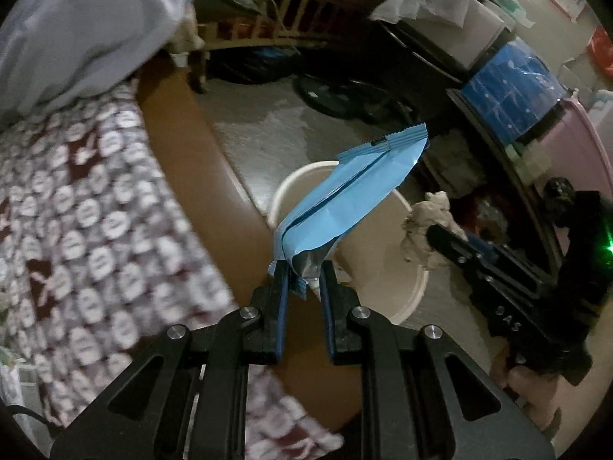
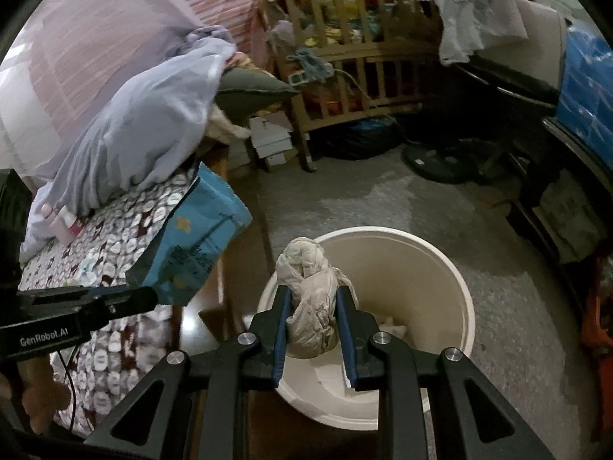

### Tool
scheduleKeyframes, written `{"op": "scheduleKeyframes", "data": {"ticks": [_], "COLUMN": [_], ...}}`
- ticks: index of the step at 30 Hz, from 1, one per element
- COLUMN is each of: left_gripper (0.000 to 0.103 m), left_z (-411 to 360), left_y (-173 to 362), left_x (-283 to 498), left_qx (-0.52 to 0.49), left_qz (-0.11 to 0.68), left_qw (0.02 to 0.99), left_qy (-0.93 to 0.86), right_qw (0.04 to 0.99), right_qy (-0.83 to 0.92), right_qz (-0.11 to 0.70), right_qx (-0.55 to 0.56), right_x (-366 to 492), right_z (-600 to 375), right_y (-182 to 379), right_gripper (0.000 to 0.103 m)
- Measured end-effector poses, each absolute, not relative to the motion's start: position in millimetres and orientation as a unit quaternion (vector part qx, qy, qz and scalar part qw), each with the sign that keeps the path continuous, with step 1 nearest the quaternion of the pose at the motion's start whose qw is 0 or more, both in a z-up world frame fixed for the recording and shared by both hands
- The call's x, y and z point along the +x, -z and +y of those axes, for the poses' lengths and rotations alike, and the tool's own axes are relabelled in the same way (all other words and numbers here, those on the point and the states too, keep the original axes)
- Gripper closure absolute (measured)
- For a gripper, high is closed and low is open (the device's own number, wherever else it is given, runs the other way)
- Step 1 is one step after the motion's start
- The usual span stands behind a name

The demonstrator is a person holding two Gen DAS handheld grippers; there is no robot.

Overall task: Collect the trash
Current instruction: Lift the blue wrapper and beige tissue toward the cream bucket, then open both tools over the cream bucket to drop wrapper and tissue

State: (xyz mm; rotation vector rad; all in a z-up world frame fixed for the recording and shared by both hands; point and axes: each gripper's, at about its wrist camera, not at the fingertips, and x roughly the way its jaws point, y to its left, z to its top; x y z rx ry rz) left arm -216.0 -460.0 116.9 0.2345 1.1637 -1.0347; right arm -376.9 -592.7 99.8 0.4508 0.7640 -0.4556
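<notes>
My left gripper [image 1: 304,268] is shut on the torn end of a blue snack wrapper [image 1: 345,195] and holds it in the air beside the bed, over the near rim of a cream waste bin [image 1: 415,287] on the floor. The wrapper [image 2: 195,237] and left gripper [image 2: 151,297] also show at the left of the right wrist view. My right gripper [image 2: 313,291] is shut on a crumpled wad of dirty tissue [image 2: 310,299] above the bin [image 2: 429,264]. The wad [image 1: 425,226] and right gripper [image 1: 433,232] show at the right of the left wrist view.
A bed with a patterned maroon cover [image 2: 111,245] and a pale blue pillow [image 2: 141,130] lies to the left, edged by a brown wooden frame [image 1: 199,176]. A wooden crib [image 2: 345,76], a fan base [image 2: 440,165] and stacked furniture [image 1: 509,88] stand beyond.
</notes>
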Motion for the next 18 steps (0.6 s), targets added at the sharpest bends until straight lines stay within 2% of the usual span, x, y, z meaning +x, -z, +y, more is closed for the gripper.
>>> {"op": "scheduleKeyframes", "data": {"ticks": [16,17,18], "left_gripper": [0.089,0.09,0.089], "left_z": [-490.1,-489.1,-488.9], "left_y": [-106.6,-105.9,-105.2], "left_x": [-229.1,-228.6,-227.9], "left_qx": [0.098,0.096,0.089], "left_qz": [0.527,0.528,0.53], "left_qw": [0.687,0.686,0.684], "left_qy": [0.49,0.491,0.493], "right_qw": [0.86,0.859,0.859], "right_qy": [0.251,0.252,0.253], "right_qz": [0.381,0.382,0.382], "right_qx": [0.229,0.229,0.229], "right_x": [-386.3,-385.8,-385.6], "right_z": [-617.5,-617.3,-617.5], "right_y": [-82.4,-81.9,-81.7], "right_gripper": [0.08,0.08,0.074]}}
